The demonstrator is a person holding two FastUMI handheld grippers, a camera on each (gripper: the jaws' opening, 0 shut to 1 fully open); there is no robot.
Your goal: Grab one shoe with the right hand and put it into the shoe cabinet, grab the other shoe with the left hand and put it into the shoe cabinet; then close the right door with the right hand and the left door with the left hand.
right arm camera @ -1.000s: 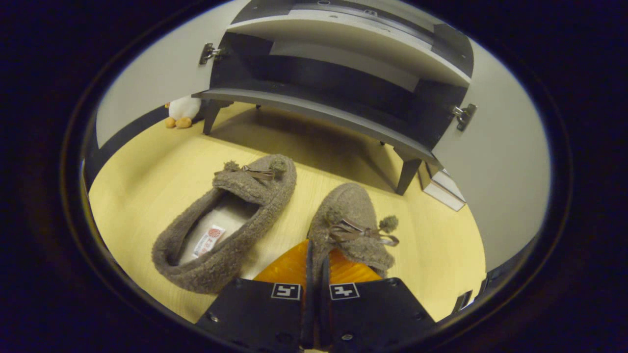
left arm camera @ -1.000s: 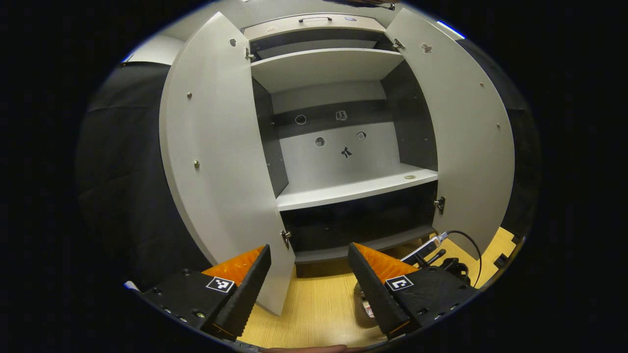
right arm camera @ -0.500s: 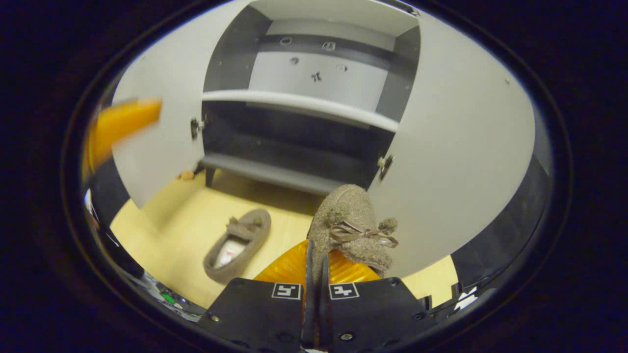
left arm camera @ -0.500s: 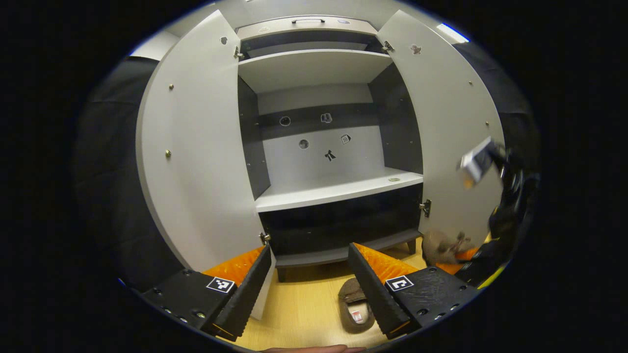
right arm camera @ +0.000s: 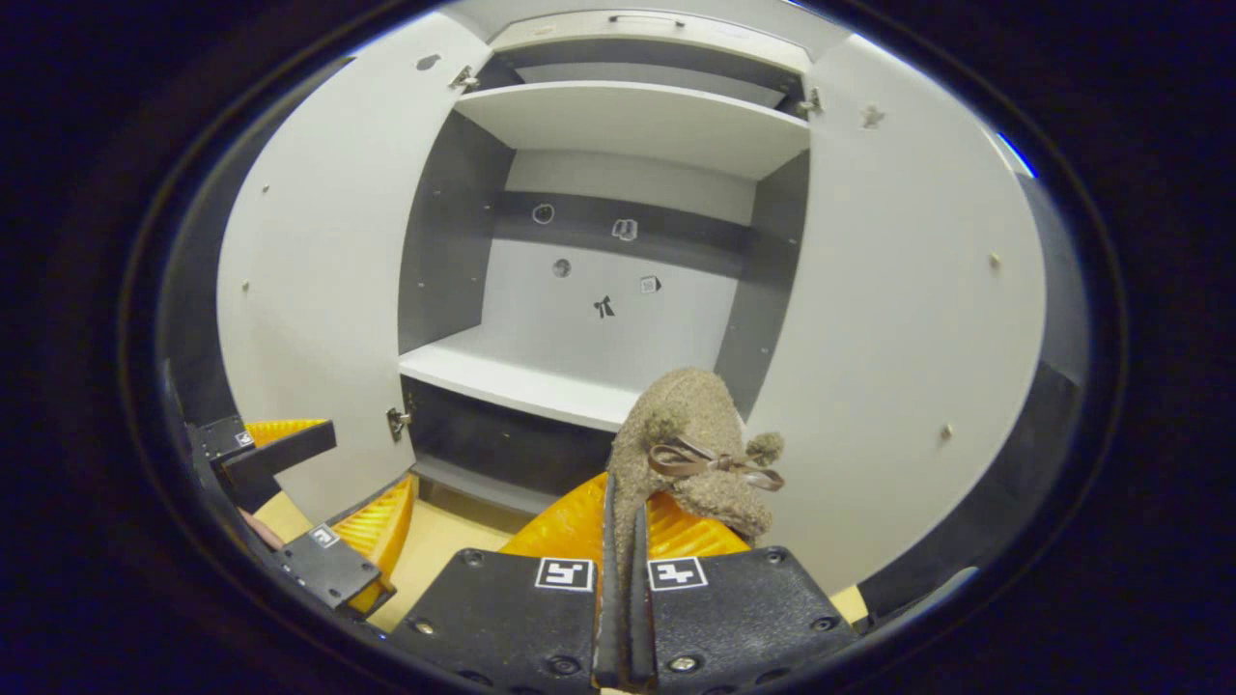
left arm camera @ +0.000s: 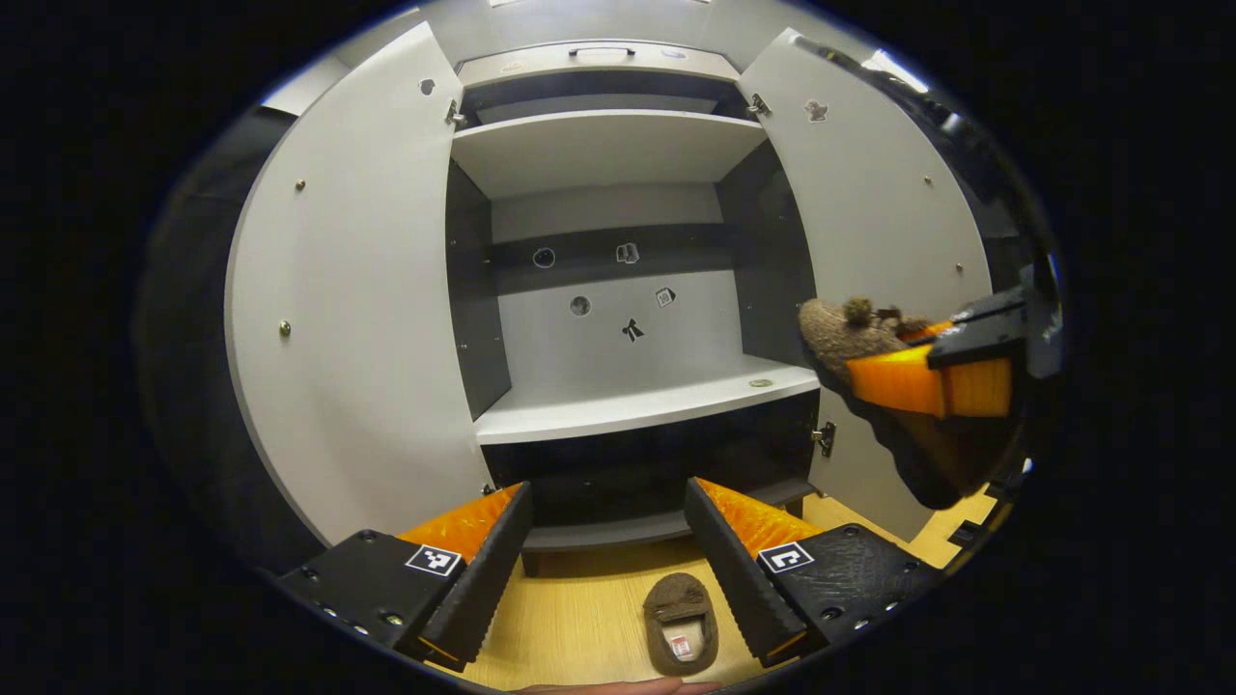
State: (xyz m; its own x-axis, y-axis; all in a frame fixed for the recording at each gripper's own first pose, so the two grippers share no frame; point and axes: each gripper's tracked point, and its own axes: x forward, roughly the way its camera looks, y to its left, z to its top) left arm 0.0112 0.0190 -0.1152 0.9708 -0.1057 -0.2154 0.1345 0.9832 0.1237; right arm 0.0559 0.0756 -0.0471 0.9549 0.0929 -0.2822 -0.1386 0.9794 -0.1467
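No brand or readable writing shows on either slipper; the one on the floor (left arm camera: 681, 623) carries a small pale tag with a red mark on its insole, too small to make out, and the square black-and-white markers on the gripper bodies are patterns, not words. The shoe in hand (right arm camera: 690, 449) is a brown, woolly, curly-piled slipper with a thin brown ribbon bow and a small pompom across its toe. The right gripper (right arm camera: 618, 541) has its two fingers pressed together on the rim of this slipper, pinching it so that the toe points forward toward the cabinet. In the left gripper view the same slipper (left arm camera: 850, 338) hangs in the air in front of the inner face of the right door (left arm camera: 869, 222), level with the middle shelf (left arm camera: 637, 410) and clear of the cabinet's front edge. The shoe cabinet (left arm camera: 618, 145) is pale grey with dark side walls; both its doors stand wide open, the left door (left arm camera: 357, 309) at the left edge. Its back panel bears a few small dark stickers. The left gripper (left arm camera: 608, 550) holds nothing, its fingers spread apart above the wooden floor (left arm camera: 579, 627), with the second slipper lying between them on the floor, toe toward the cabinet's bottom edge.
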